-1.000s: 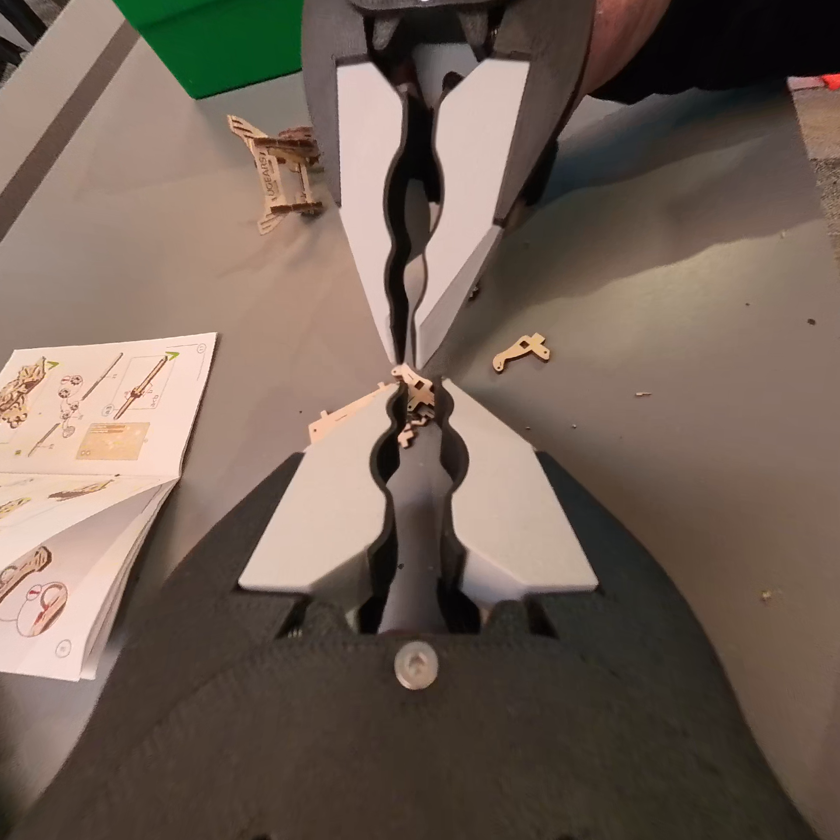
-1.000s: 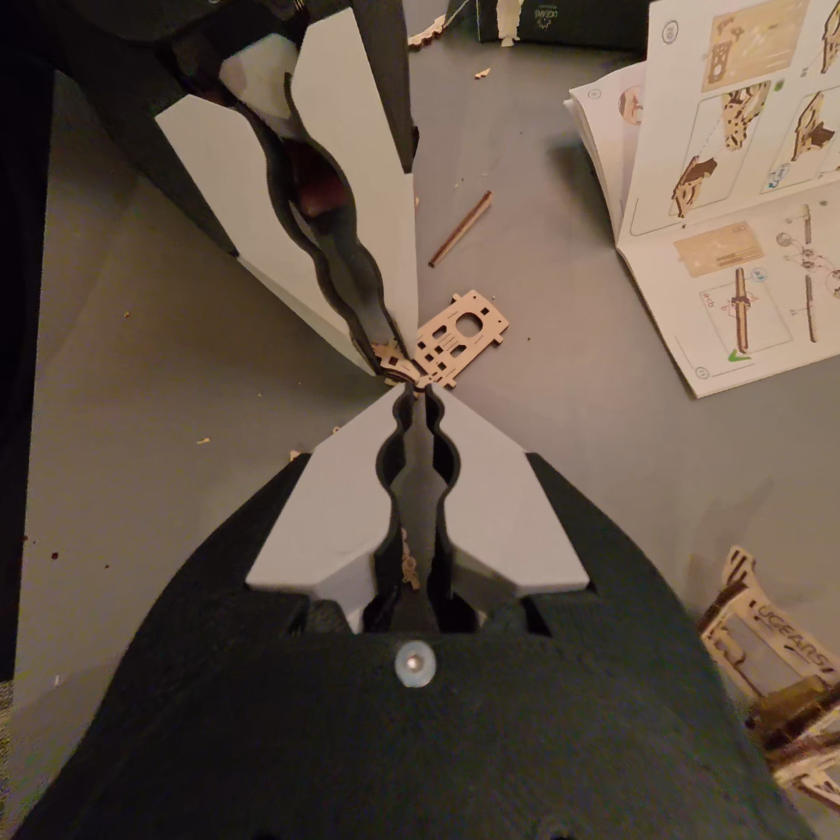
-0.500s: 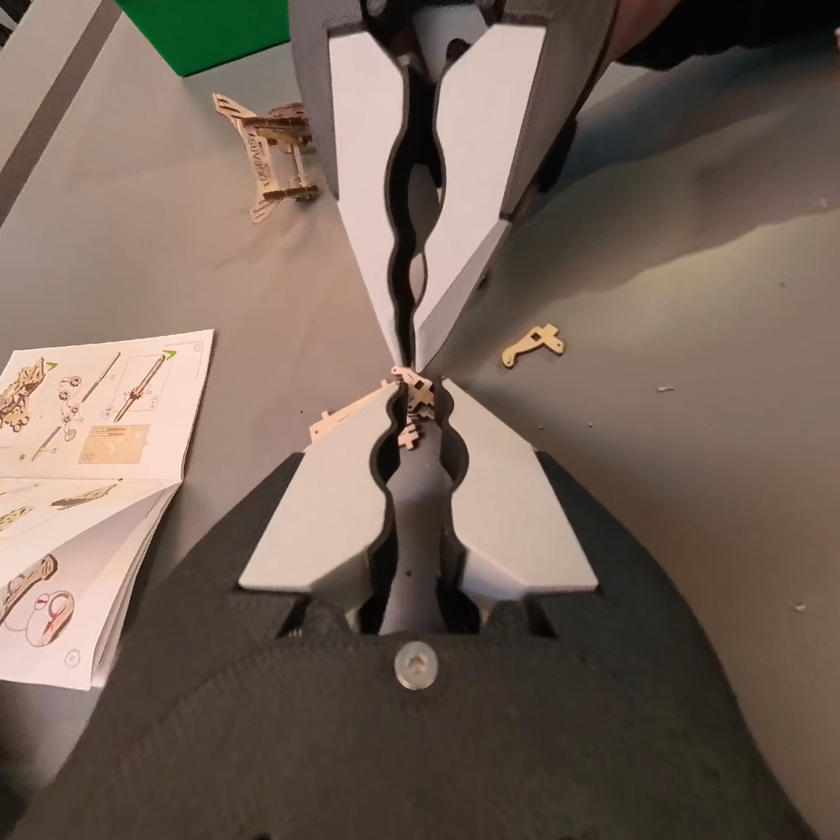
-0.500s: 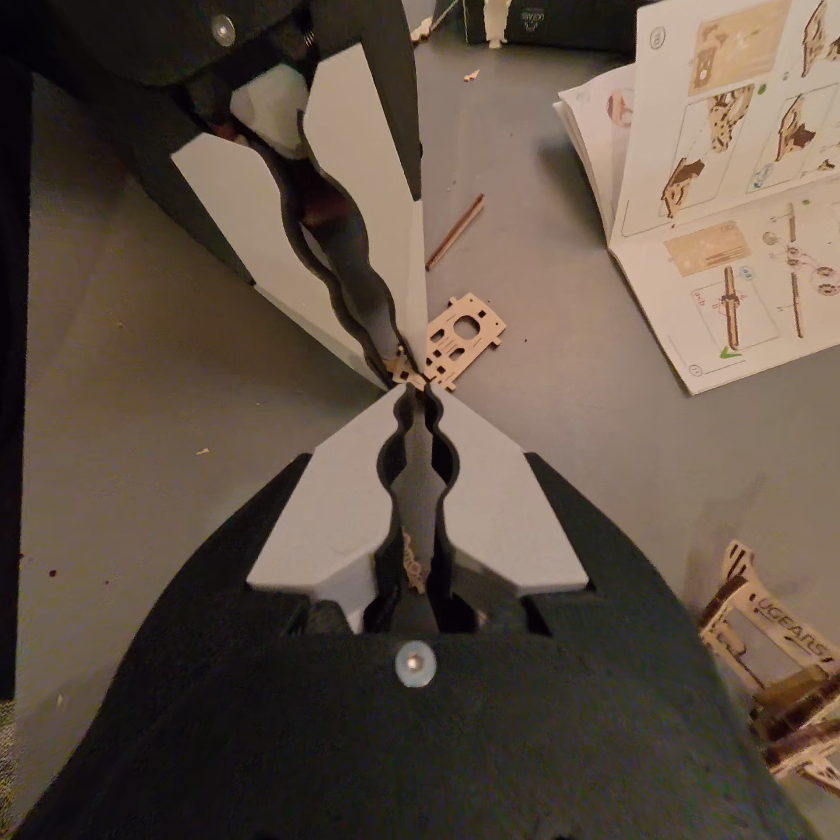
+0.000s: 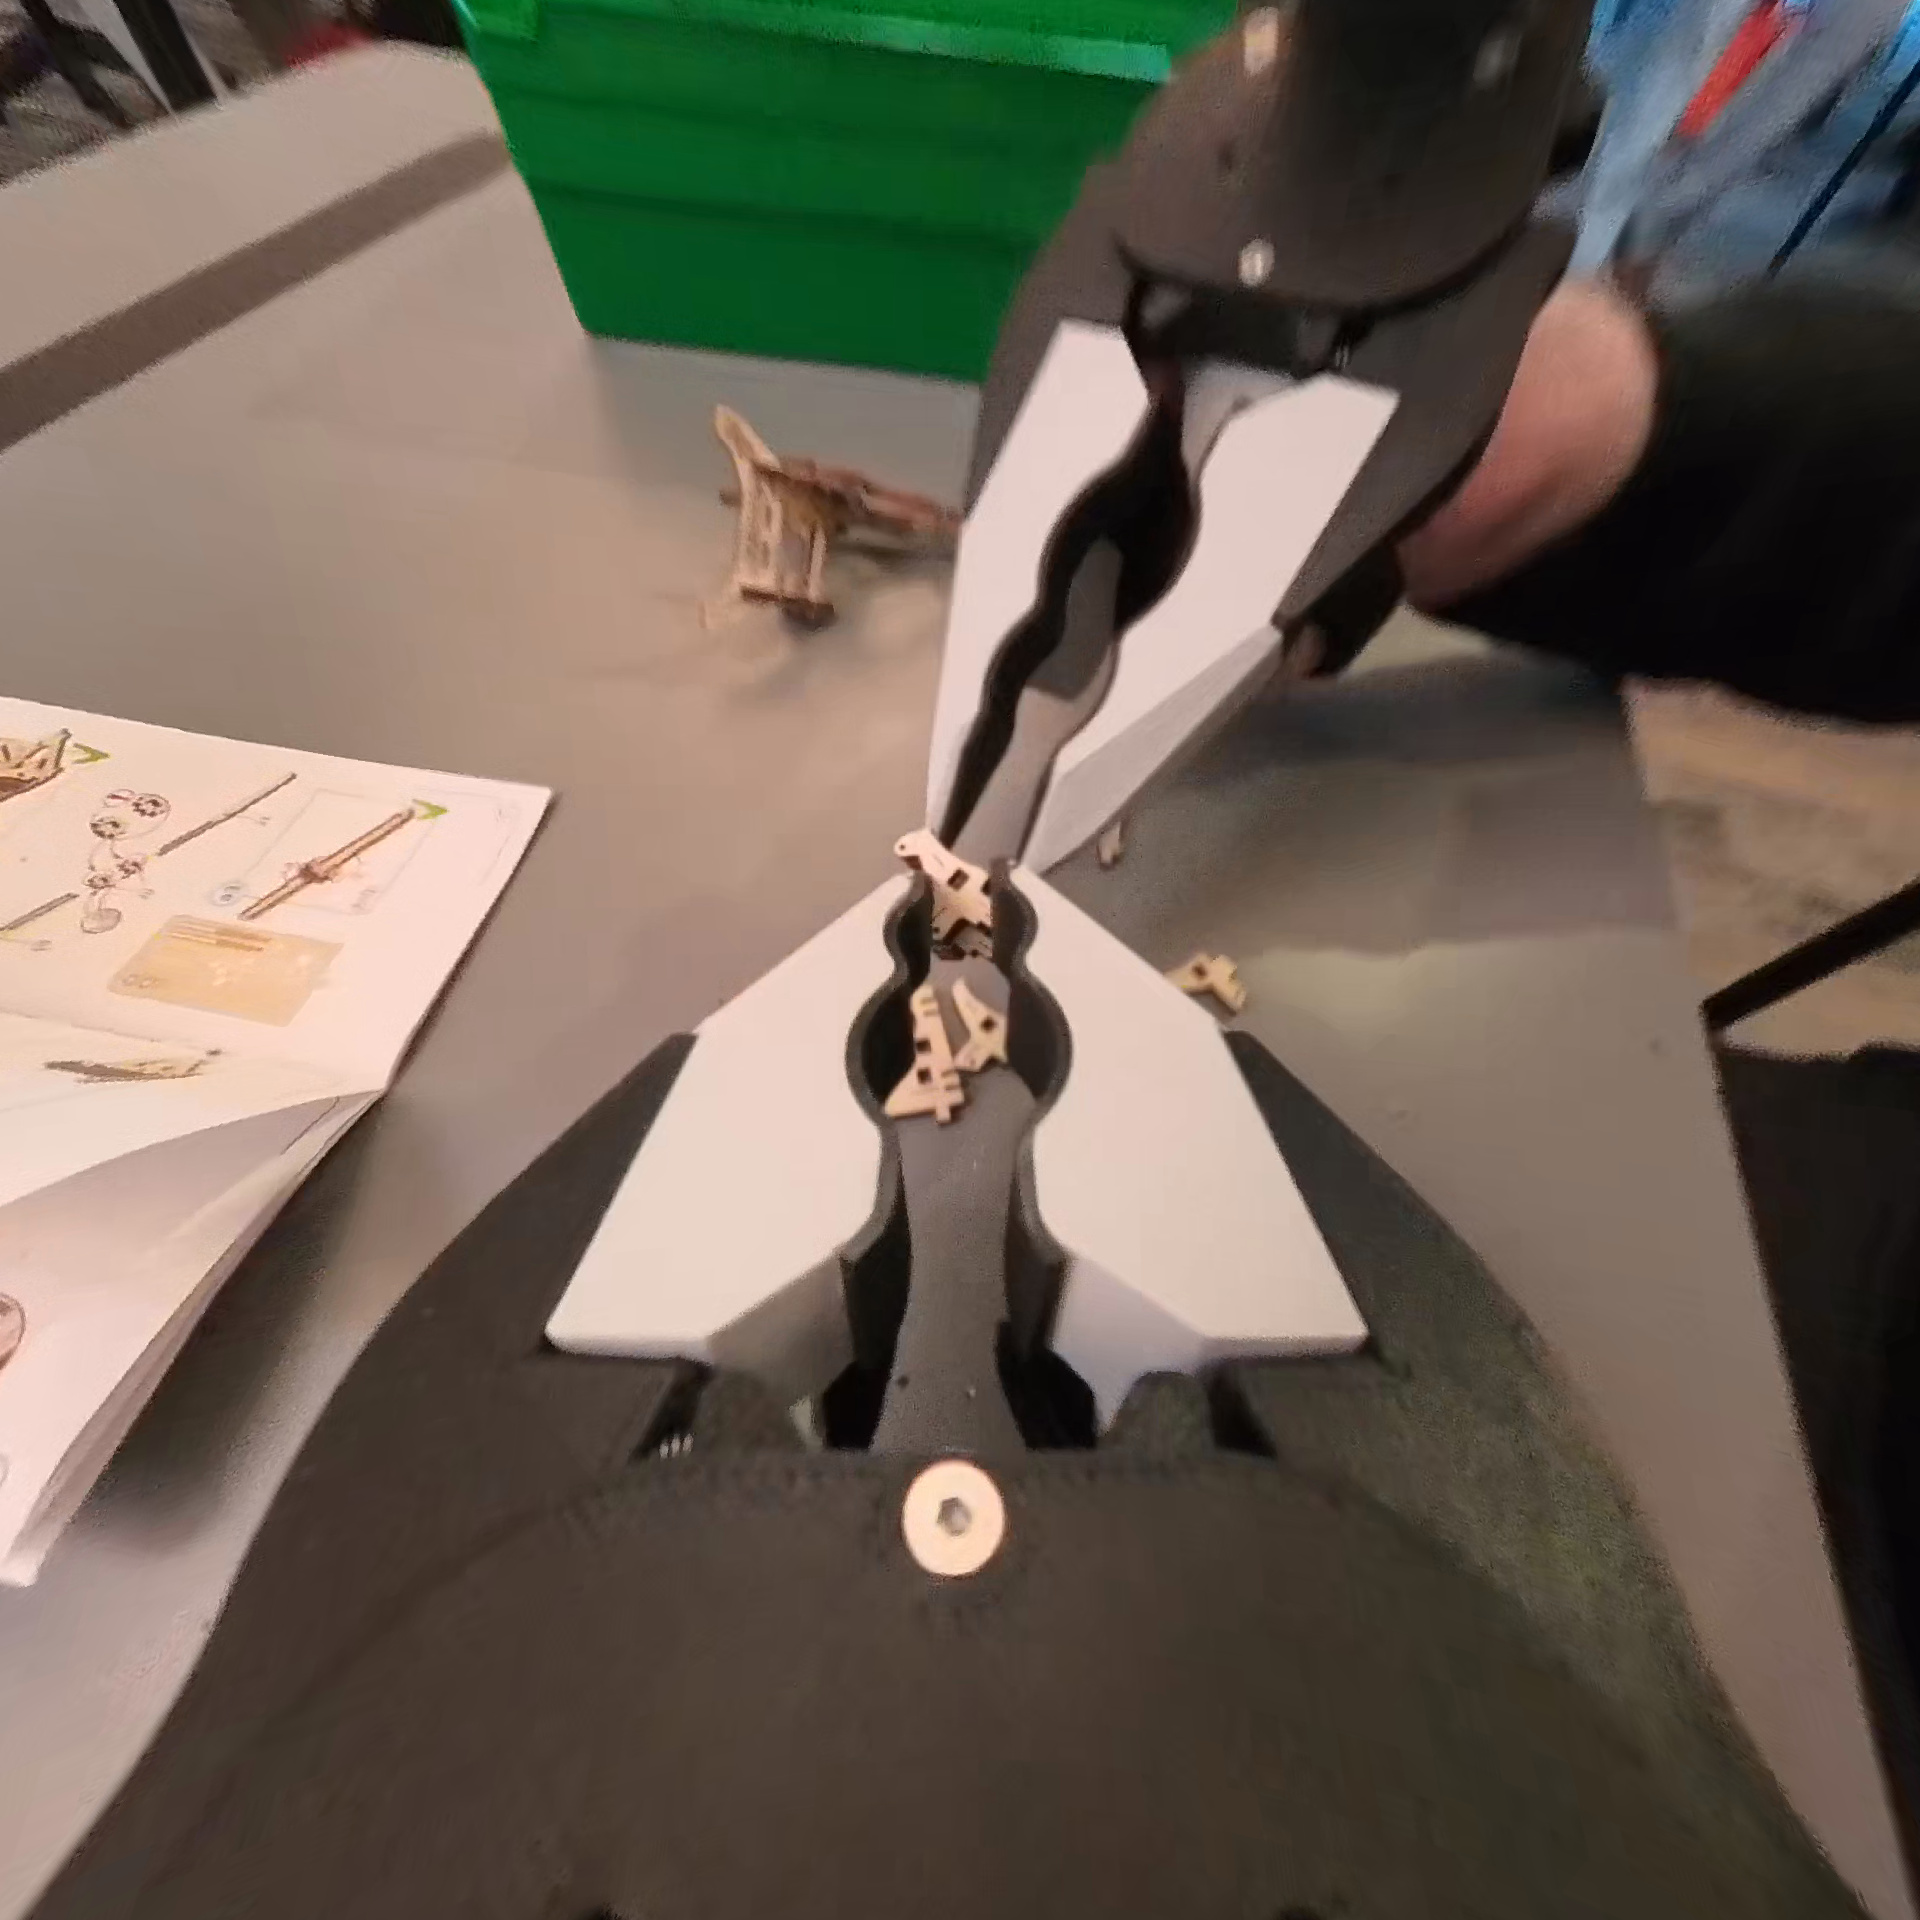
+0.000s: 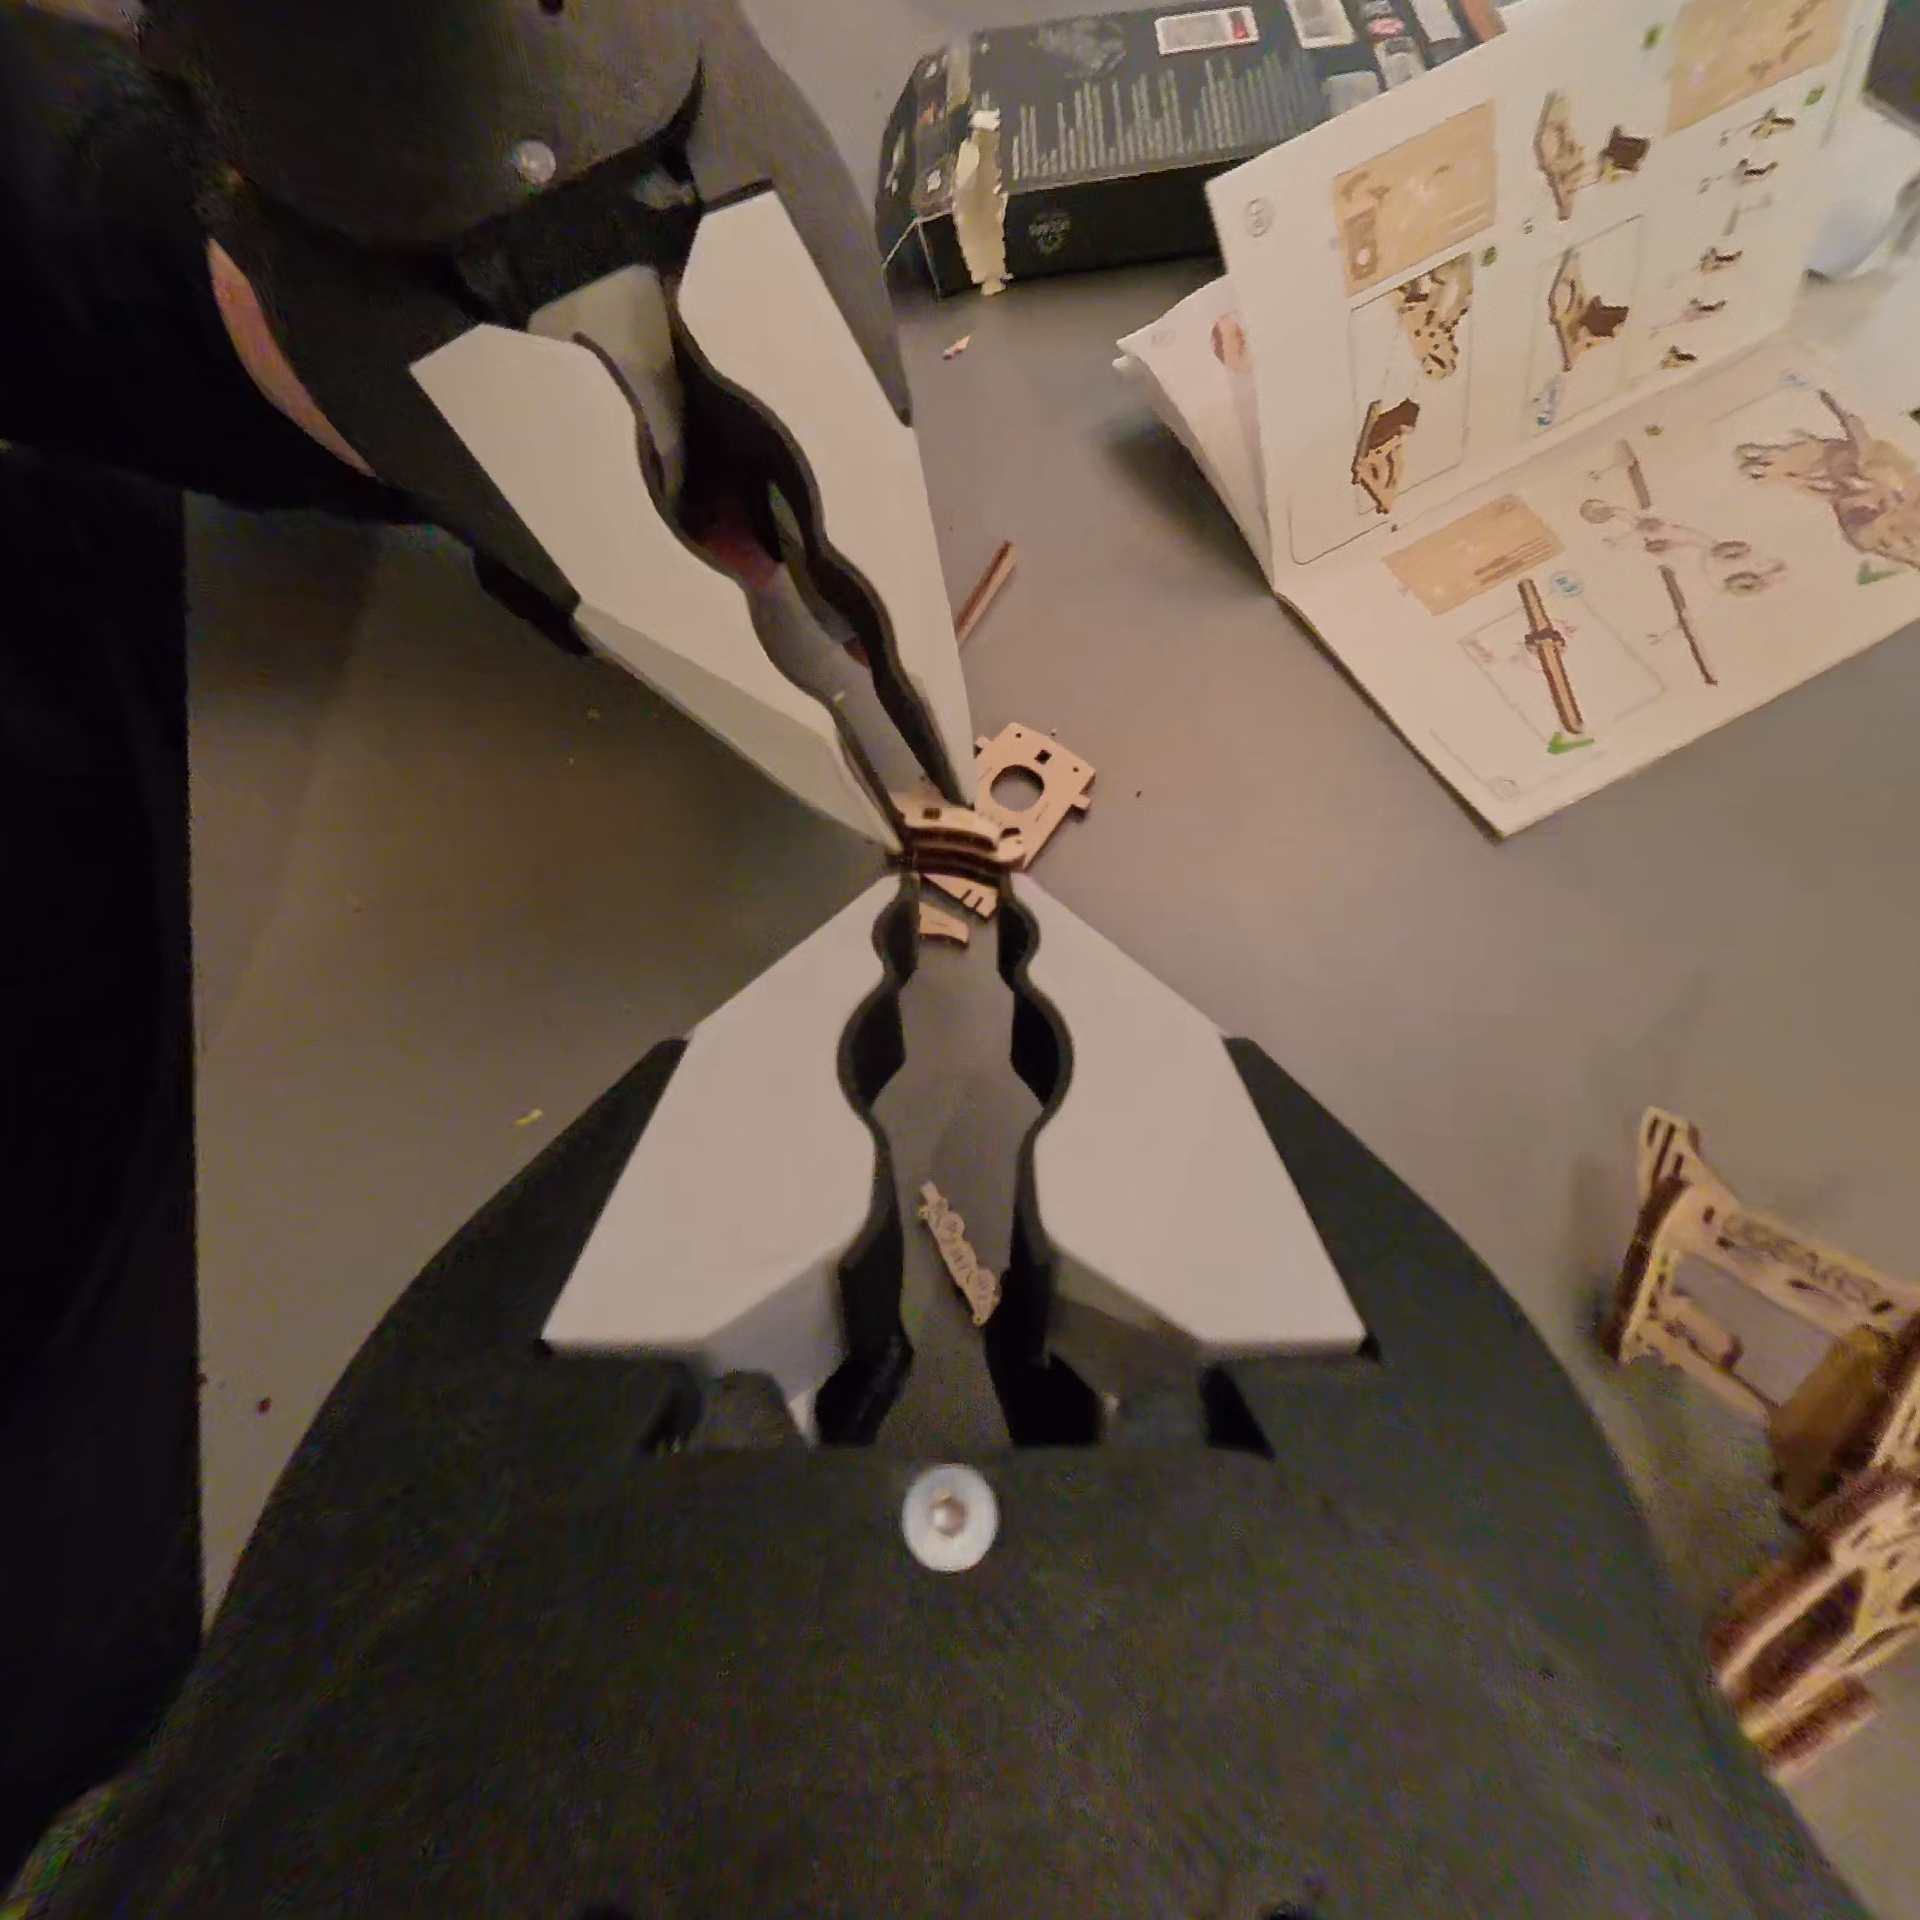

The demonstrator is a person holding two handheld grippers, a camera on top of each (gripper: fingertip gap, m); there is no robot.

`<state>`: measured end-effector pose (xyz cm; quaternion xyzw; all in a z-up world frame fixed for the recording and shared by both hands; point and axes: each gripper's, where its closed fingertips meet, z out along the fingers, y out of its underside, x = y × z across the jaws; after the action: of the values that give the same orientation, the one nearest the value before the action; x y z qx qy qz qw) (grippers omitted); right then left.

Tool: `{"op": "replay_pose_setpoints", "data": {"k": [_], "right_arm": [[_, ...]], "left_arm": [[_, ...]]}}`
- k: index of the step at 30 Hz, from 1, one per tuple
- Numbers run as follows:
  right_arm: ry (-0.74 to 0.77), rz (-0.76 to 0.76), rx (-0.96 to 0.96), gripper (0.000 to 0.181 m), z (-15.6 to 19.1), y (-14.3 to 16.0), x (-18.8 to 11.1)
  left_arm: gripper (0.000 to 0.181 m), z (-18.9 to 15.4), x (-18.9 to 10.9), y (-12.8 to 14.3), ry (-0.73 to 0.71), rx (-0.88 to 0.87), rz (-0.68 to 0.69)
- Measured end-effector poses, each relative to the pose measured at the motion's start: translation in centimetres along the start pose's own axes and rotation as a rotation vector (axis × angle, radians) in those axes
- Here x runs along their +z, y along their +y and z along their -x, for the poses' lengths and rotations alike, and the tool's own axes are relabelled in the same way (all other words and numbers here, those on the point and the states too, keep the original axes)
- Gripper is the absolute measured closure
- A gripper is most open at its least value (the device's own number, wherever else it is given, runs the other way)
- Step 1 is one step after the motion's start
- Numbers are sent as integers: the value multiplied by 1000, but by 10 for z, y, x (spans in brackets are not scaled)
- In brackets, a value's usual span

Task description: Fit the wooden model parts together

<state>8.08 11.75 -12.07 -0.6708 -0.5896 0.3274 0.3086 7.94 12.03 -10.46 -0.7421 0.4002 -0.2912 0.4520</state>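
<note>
**Change log: both claws raised, grip widened**

Lifted clear of the surface [image 5: 364, 436], with the left claw [image 5: 956, 883] and right claw [image 6: 961, 883] tilted so the green bin [image 5: 790, 208] and dark box [image 6: 1101, 135] enter view. Right claw opened slightly at the tips. Wooden cluster [image 6: 951, 836], formerly compact at the tip junction, now shown as stacked layers. Dangling wooden pieces [image 5: 940, 1049] exposed between the left fingers. Flat plate [image 6: 1034, 795] left behind on the surface.
</note>
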Motion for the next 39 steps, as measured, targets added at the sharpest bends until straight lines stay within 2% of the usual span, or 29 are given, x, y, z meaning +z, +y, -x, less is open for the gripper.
{"op": "replay_pose_setpoints", "data": {"k": [1,4,7,10,13,17,20,24,28,35,39], "right_arm": [[-1,-27,51,166,-1,-3,-4],[-100,-181,268,162,3,-19,-15],[-245,-361,460,155,8,-39,-25],[-410,-547,559,152,15,-64,-43],[-537,-680,629,157,18,-83,-56],[-643,-770,695,169,20,-93,-63],[-686,-810,710,176,21,-95,-68],[-722,-847,726,176,21,-96,-70],[-735,-812,724,176,21,-93,-70],[-822,-715,663,177,31,-96,-73],[-849,-728,667,177,32,-100,-75]], "left_arm": [[172,2,-4,-8,2,-33,-54],[172,-2,-18,-39,74,-106,-238],[172,-7,-29,-61,137,-138,-363],[172,-11,-35,-74,185,-159,-437],[172,-17,-37,-81,207,-144,-477],[173,-20,-39,-88,214,-133,-514],[173,-23,-42,-92,224,-124,-534],[173,-22,-41,-93,237,-137,-541],[173,-25,-41,-90,273,-109,-492],[172,-33,-50,-96,425,-42,-430],[172,-31,-50,-98,421,-25,-430]]}}
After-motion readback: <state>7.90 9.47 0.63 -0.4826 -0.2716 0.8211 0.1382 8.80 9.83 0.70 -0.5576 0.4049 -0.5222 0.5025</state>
